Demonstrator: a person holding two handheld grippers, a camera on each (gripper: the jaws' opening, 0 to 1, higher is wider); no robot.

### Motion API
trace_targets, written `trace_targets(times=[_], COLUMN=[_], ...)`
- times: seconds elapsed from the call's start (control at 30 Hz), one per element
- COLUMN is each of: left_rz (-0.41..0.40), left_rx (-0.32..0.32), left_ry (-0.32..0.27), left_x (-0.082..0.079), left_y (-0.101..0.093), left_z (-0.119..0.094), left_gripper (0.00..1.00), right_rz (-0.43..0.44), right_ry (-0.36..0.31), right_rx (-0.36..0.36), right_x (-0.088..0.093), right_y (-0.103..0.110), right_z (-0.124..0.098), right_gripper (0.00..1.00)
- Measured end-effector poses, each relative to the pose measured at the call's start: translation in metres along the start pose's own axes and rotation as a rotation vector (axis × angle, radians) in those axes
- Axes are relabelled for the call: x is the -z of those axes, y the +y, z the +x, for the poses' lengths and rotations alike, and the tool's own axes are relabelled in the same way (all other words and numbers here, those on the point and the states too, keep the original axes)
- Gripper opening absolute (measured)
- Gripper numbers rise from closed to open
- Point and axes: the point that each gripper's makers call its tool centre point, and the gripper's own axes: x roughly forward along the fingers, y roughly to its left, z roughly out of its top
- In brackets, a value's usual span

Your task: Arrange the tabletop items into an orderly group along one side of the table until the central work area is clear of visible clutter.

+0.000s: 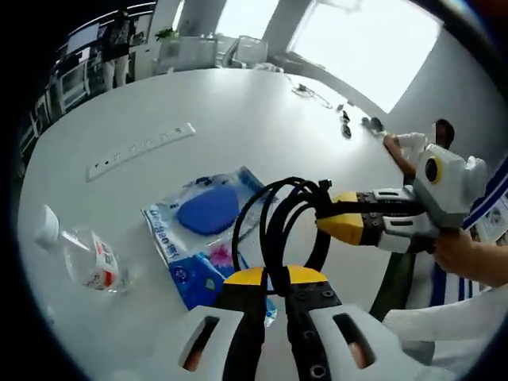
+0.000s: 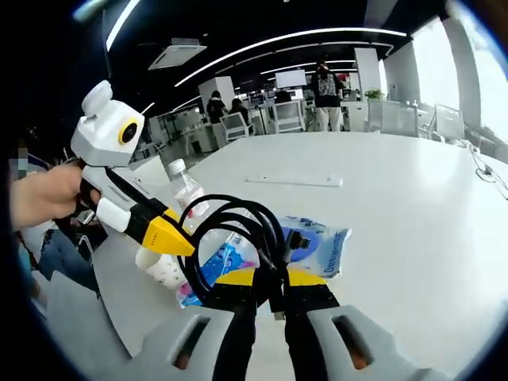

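A coiled black cable hangs above the white table, and both grippers hold it. My left gripper is shut on the bottom of the loop. My right gripper comes in from the right and is shut on the bundle near its plug end. In the right gripper view the cable rises from my right gripper, with the left gripper clamped on its left side. Below the cable lies a blue-and-white plastic packet. A clear water bottle is beside it.
A small white object sits by the bottle. A flush power strip is set in the tabletop. Loose cords and dark small items lie at the far edge, where a person sits.
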Motion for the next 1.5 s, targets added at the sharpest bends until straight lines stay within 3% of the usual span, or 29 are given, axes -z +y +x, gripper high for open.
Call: trace_targets(times=[0.4, 0.73, 1.5], left_rz=[0.041, 0.032, -0.054], left_rx=[0.075, 0.087, 0.071], left_ry=[0.025, 0.037, 0.055], left_x=[-0.002, -0.014, -0.011], left_y=[-0.043, -0.065, -0.085], left_z=[0.018, 0.04, 0.093], left_gripper=[0.03, 0.03, 0.03], right_rz=[0.021, 0.02, 0.017], right_ry=[0.005, 0.029, 0.134], right_rx=[0.088, 0.114, 0.093], right_x=[0.014, 0.019, 0.047], right_y=[-0.025, -0.053, -0.103], right_z=[-0.045, -0.063, -0.062], right_gripper=[0.09, 0.09, 0.09])
